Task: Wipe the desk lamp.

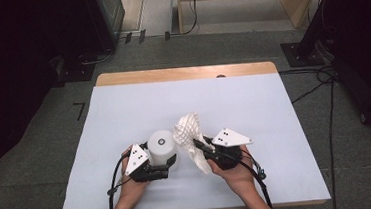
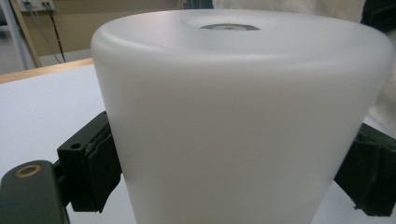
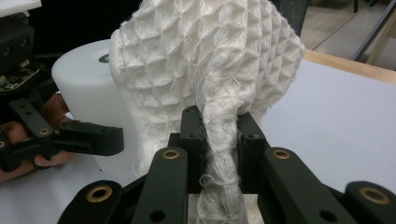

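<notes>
Both black tongs (image 1: 165,172) (image 1: 199,144) carry white three-cornered plates with dark dots, brass-ringed screw holes and trailing black cables.

Lab: covered table (image 1: 124,114), floor cables (image 1: 322,81)

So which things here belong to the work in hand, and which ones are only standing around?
In the work:
- white frosted cup, upside down, clamped by left gripper
- white waffle-weave cloth, pinched by right gripper

Only around:
- table
- floor cables

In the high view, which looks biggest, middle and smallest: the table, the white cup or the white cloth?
1. table, by far the largest.
2. and 3. white cup and waffle-weave cloth look about alike; the cloth is bunched, so no ranking.
</notes>
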Motion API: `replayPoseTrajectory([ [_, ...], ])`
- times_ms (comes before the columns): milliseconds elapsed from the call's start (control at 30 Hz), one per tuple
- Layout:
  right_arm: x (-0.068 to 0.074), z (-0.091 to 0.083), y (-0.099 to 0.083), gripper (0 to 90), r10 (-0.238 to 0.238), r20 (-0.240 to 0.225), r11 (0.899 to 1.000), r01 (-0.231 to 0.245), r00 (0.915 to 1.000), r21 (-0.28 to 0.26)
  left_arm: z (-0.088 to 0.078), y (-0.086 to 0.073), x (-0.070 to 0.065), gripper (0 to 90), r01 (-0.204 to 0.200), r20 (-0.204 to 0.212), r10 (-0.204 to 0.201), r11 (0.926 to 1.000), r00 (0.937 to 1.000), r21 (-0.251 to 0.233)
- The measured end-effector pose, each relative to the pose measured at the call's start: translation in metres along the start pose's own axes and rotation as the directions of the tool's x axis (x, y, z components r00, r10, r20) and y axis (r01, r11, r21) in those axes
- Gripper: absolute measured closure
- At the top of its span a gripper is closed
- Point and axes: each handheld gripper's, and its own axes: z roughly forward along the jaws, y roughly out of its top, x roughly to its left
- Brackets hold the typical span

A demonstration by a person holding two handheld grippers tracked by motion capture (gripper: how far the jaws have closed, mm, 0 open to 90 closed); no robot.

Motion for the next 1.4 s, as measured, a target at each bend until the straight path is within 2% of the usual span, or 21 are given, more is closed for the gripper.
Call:
replayPoseTrajectory([
  [200, -0.001, 0.001, -0.003, 77.6, 0.001, 0.002, 1.000, -0.001, 1.0000, 0.009, -0.002, -0.003, 0.000, 8.3, -0.005, -0.004, 0.005, 0.9997, 1.0000, 0.024],
  [333, -0.002, 0.000, -0.003, 77.6, 0.006, 0.007, 1.000, -0.006, 1.0000, 0.009, -0.007, 0.002, -0.003, 2.5, 0.059, -0.004, -0.059, 0.9981, 0.9983, 0.020],
  [400, -0.003, -0.001, -0.003, 77.6, 0.003, 0.014, 1.000, -0.003, 0.9999, 0.003, -0.009, 0.005, -0.006, 0.0, 0.084, -0.033, -0.083, 0.9964, 0.9960, 0.012],
  [433, -0.004, -0.002, -0.003, 77.5, 0.008, 0.016, 1.000, -0.008, 0.9998, 0.002, -0.010, 0.006, -0.013, 0.0, 0.096, -0.089, -0.096, 0.9954, 0.9914, -0.003],
  [467, -0.004, -0.002, -0.003, 77.5, 0.008, 0.016, 1.000, -0.008, 0.9998, 0.002, -0.010, 0.006, -0.013, 0.0, 0.096, -0.089, -0.096, 0.9954, 0.9914, -0.003],
  [500, -0.004, -0.002, -0.003, 77.5, 0.012, 0.020, 1.000, -0.012, 0.9997, 0.004, -0.007, 0.005, -0.023, 0.0, 0.067, -0.162, -0.064, 0.9977, 0.9847, 0.013],
  [533, -0.004, -0.002, -0.003, 77.5, 0.012, 0.020, 1.000, -0.012, 0.9997, 0.004, -0.007, 0.005, -0.023, 0.0, 0.067, -0.162, -0.064, 0.9977, 0.9847, 0.013],
  [567, -0.004, -0.001, -0.004, 77.5, 0.013, 0.023, 1.000, -0.013, 0.9997, 0.006, -0.005, 0.005, -0.029, 0.0, 0.059, -0.195, -0.054, 0.9980, 0.9793, 0.020],
  [633, -0.004, 0.000, -0.004, 77.5, 0.011, 0.023, 1.000, -0.011, 0.9997, 0.006, 0.000, 0.006, -0.039, 0.0, 0.058, -0.272, -0.045, 0.9975, 0.9611, 0.041],
  [667, -0.004, 0.000, -0.005, 77.5, 0.010, 0.021, 1.000, -0.010, 0.9997, 0.006, 0.004, 0.007, -0.042, 0.1, 0.070, -0.315, -0.047, 0.9957, 0.9478, 0.061],
  [733, -0.003, 0.001, -0.005, 77.5, 0.009, 0.021, 1.000, -0.009, 0.9997, 0.010, 0.004, 0.006, -0.043, 5.9, 0.067, -0.347, -0.043, 0.9962, 0.9368, 0.056],
  [767, -0.003, 0.001, -0.005, 77.5, 0.009, 0.021, 1.000, -0.009, 0.9997, 0.010, 0.004, 0.006, -0.043, 7.8, 0.067, -0.347, -0.043, 0.9962, 0.9368, 0.056],
  [833, -0.003, 0.001, -0.005, 77.5, 0.009, 0.019, 1.000, -0.009, 0.9998, 0.009, 0.001, 0.005, -0.039, 8.4, 0.080, -0.314, -0.063, 0.9959, 0.9473, 0.042],
  [867, -0.003, 0.001, -0.005, 77.5, 0.009, 0.019, 1.000, -0.009, 0.9998, 0.009, 0.001, 0.005, -0.039, 8.6, 0.080, -0.314, -0.063, 0.9959, 0.9473, 0.042],
  [967, -0.002, 0.000, -0.005, 77.5, 0.011, 0.016, 1.000, -0.011, 0.9998, -0.006, -0.001, 0.005, -0.034, 8.7, 0.078, -0.275, -0.063, 0.9959, 0.9594, 0.045],
  [1067, 0.000, -0.003, -0.002, 77.5, 0.013, 0.004, 0.999, -0.013, 0.9999, -0.035, -0.006, 0.007, -0.026, 8.8, 0.118, -0.171, -0.111, 0.9926, 0.9791, 0.030],
  [1167, 0.010, -0.014, 0.006, 77.5, -0.007, -0.034, 0.994, 0.003, 0.9994, -0.113, -0.010, 0.012, -0.023, 8.8, 0.143, -0.070, -0.143, 0.9897, 0.9873, 0.005],
  [1267, 0.015, -0.018, 0.010, 77.5, -0.024, -0.048, 0.990, 0.016, 0.9986, -0.143, -0.014, 0.019, -0.022, 8.8, 0.163, 0.031, -0.162, 0.9865, 0.9863, -0.018],
  [1300, 0.019, -0.020, 0.013, 77.5, -0.037, -0.061, 0.987, 0.027, 0.9975, -0.159, -0.016, 0.023, -0.022, 8.8, 0.186, 0.095, -0.183, 0.9820, 0.9786, -0.032],
  [1333, 0.020, -0.020, 0.014, 77.5, -0.040, -0.063, 0.987, 0.029, 0.9972, -0.160, -0.016, 0.023, -0.022, 8.8, 0.186, 0.095, -0.183, 0.9820, 0.9786, -0.032],
  [1400, 0.022, -0.020, 0.014, 77.5, -0.043, -0.068, 0.987, 0.031, 0.9968, -0.158, -0.018, 0.027, -0.023, 8.8, 0.201, 0.131, -0.194, 0.9787, 0.9722, -0.041],
])
